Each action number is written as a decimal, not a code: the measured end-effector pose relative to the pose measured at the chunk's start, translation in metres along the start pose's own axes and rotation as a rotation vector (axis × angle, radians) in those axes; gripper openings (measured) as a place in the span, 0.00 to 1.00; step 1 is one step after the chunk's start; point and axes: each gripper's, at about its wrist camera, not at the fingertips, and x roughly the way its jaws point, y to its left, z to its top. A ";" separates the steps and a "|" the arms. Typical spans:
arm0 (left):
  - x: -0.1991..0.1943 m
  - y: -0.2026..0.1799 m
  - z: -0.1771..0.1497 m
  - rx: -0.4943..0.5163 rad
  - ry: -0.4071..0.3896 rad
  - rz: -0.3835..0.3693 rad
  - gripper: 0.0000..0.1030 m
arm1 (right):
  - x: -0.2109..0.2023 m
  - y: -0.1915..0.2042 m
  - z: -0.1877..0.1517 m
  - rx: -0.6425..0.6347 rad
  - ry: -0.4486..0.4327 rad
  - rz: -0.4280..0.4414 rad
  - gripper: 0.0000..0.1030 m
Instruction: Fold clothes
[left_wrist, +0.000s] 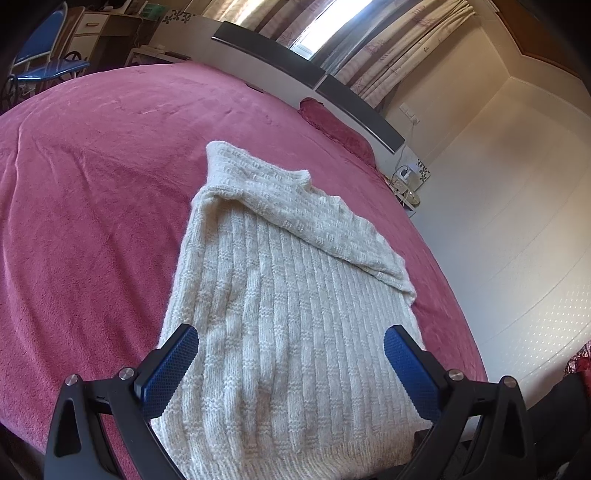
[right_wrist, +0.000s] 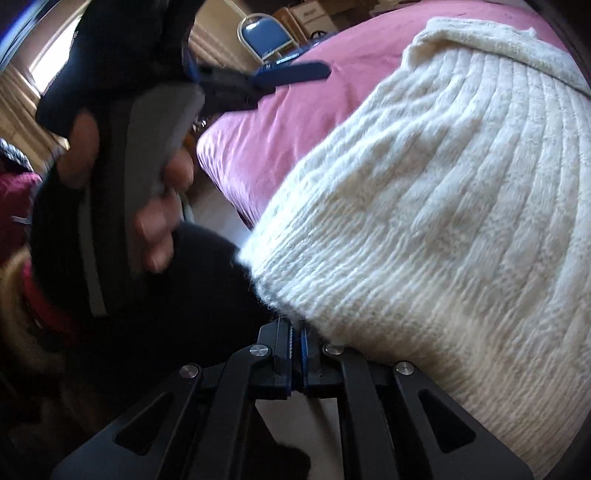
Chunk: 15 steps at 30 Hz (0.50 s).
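Note:
A cream ribbed knit sweater (left_wrist: 280, 288) lies on the pink bed (left_wrist: 92, 177), its sleeve folded across the top. My left gripper (left_wrist: 291, 343) is open, fingers spread over the sweater's lower part, holding nothing. In the right wrist view my right gripper (right_wrist: 295, 328) is shut on the sweater's ribbed hem (right_wrist: 295, 280) at the bed's edge. The sweater (right_wrist: 443, 206) fills the right of that view. The left gripper (right_wrist: 291, 74) shows there too, held in a hand at upper left.
The bed's headboard (left_wrist: 306, 81) and a pink pillow (left_wrist: 332, 125) lie at the far end. A blue chair (left_wrist: 40, 51) stands at far left. A white wall (left_wrist: 517, 221) runs close along the bed's right side. Dark clothing (right_wrist: 192, 288) is near the hem.

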 end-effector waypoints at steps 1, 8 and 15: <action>0.000 0.000 0.000 0.003 0.002 0.002 1.00 | 0.001 -0.001 0.000 0.003 0.000 0.001 0.02; 0.017 -0.007 -0.005 0.064 0.084 0.098 1.00 | 0.006 -0.002 -0.002 -0.003 0.011 -0.042 0.07; 0.055 -0.036 -0.029 0.290 0.254 0.273 1.00 | -0.012 0.035 -0.012 -0.115 0.089 -0.187 0.56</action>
